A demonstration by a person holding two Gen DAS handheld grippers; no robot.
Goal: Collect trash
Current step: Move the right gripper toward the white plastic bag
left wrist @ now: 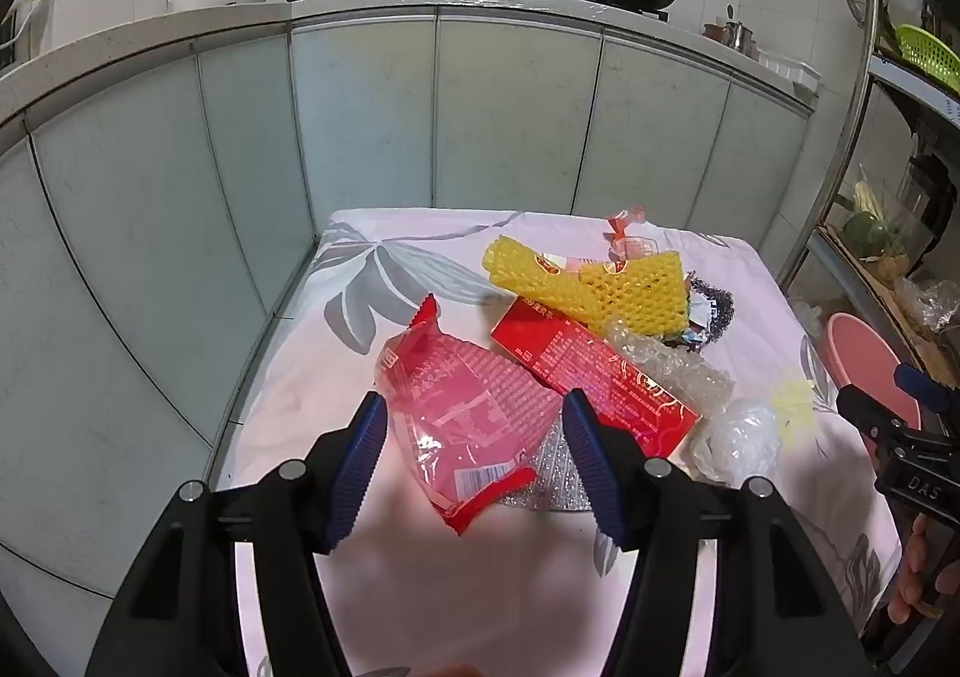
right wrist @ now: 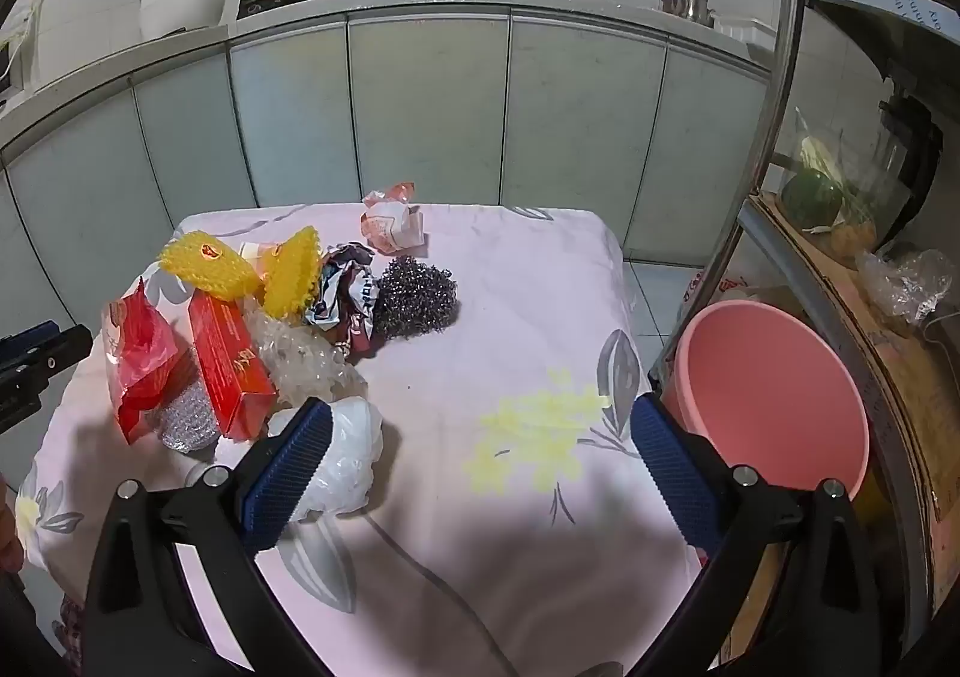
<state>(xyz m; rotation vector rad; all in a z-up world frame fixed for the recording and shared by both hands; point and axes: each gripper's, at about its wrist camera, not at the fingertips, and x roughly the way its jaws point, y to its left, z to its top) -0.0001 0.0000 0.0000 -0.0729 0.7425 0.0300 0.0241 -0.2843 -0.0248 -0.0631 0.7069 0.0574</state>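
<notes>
The trash lies in a loose pile on the counter, which is covered by a pink floral cloth. In the left wrist view the left tongs stand open at the lower centre of the frame, pitched downward, with the red plastic wrapper lying between the blue pads; the pads do not press on it. To the right of the wrapper lies the red carton, partly covered at its upper end by the yellow foam net. Crumpled bubble wrap touches the carton's right edge. In the right wrist view the right tongs stand fully open at the lower centre, above bare cloth, gripping nothing. The white plastic bag lies just beside the left pad. The steel wool ball sits at the centre of the frame, touching a crumpled printed wrapper. The pink basin stands off the counter's right edge.
</notes>
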